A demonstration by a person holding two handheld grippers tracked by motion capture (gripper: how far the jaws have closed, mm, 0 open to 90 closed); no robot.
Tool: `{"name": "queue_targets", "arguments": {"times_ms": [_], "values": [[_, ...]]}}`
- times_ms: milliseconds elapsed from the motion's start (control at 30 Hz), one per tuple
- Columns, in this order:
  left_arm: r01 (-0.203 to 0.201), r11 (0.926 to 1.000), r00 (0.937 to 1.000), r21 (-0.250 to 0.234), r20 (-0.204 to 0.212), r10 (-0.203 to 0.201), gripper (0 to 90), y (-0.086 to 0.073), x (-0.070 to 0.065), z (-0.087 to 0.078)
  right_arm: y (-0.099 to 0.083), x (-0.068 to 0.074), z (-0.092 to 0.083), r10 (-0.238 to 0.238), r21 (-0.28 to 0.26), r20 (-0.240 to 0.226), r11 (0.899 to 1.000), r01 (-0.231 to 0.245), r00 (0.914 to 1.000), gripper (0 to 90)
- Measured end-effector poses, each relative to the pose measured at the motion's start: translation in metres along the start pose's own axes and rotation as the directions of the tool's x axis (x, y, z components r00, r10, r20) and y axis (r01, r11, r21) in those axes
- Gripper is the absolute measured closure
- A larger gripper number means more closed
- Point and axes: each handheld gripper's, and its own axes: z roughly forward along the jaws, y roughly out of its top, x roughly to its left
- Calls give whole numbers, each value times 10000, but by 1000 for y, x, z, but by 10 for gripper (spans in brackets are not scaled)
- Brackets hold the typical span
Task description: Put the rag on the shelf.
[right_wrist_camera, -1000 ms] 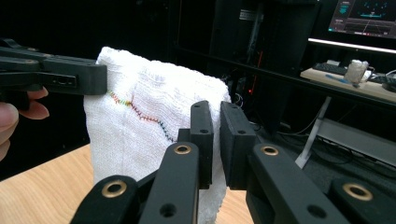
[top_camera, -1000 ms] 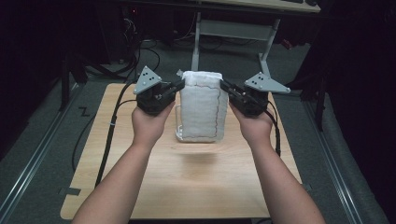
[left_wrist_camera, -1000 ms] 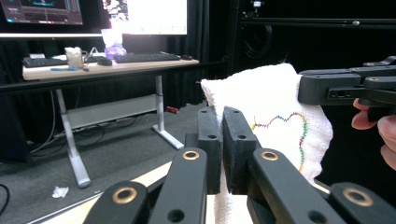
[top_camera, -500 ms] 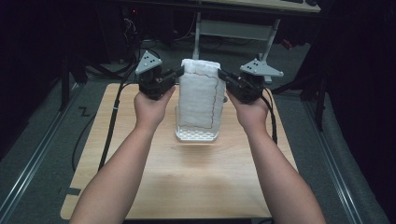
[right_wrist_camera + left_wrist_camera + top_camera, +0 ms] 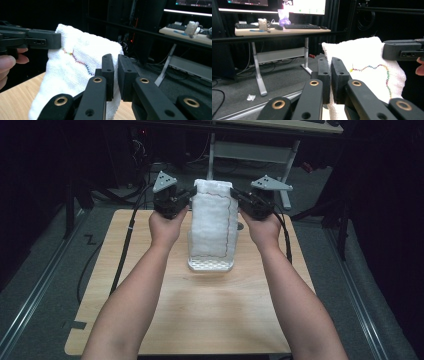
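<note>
At frame centre, the towel (image 5: 214, 225) is now lifted higher off the desk (image 5: 200, 315), its top corners gripped by left gripper (image 5: 181, 200) and right gripper (image 5: 242, 200) jaws, likely for folding.

Dim room, grey carpeted floor (image 5: 45, 270), light wooden table (image 5: 200, 320), desk (image 5: 279, 31) on white legs behind (keyboards (image 5: 302, 26) and lit monitors (image 5: 308, 6) on top), black curtains.

My towel (image 5: 212, 222) is white, stitched with a wavy rainbow thread. My grippers are black. The table (image 5: 200, 315) is pale wood.
</note>
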Motion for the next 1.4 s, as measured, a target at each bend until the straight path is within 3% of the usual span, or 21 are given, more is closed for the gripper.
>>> {"name": "queue_targets", "arguments": {"times_ms": [333, 500, 767, 867, 1100, 1200, 1300, 1400], "values": [[178, 9960, 9997, 873, -191, -161, 864, -22, 13, 25, -17, -14, 29, -283, 1039, 152, 9942, 266, 9995, 844], [330, 9901, 9992, 1362, -277, -295, 865, -36, 18, 31, -29, -21, 43, -116, 1579, 11, 9874, 113, 9999, 844], [777, 9727, 9968, 2185, -364, -715, 865, -64, 28, 35, -48, -20, 58, 121, 2363, -386, 9717, -27, 9992, 842], [925, 9624, 9956, 2555, -363, -861, 865, -75, 28, 37, -56, -23, 63, 356, 2702, -525, 9626, -201, 9980, 840], [1083, 9505, 9941, 2913, -410, -1007, 865, -85, 28, 38, -66, -25, 69, 656, 3010, -627, 9526, -438, 9959, 835], [1000, 9468, 9949, 3059, -403, -920, 864, -88, 28, 37, -69, -25, 72, 703, 3187, -572, 9466, -485, 9959, 792], [1139, 9442, 9933, 3091, -526, -1026, 822, -89, 30, 35, -69, -26, 71, 832, 3038, -388, 9503, -676, 9958, 730], [1361, 9468, 9904, 2917, -636, -1228, 743, -87, 33, 32, -68, -30, 68, 958, 2904, -349, 9534, -816, 9948, 699]]}}
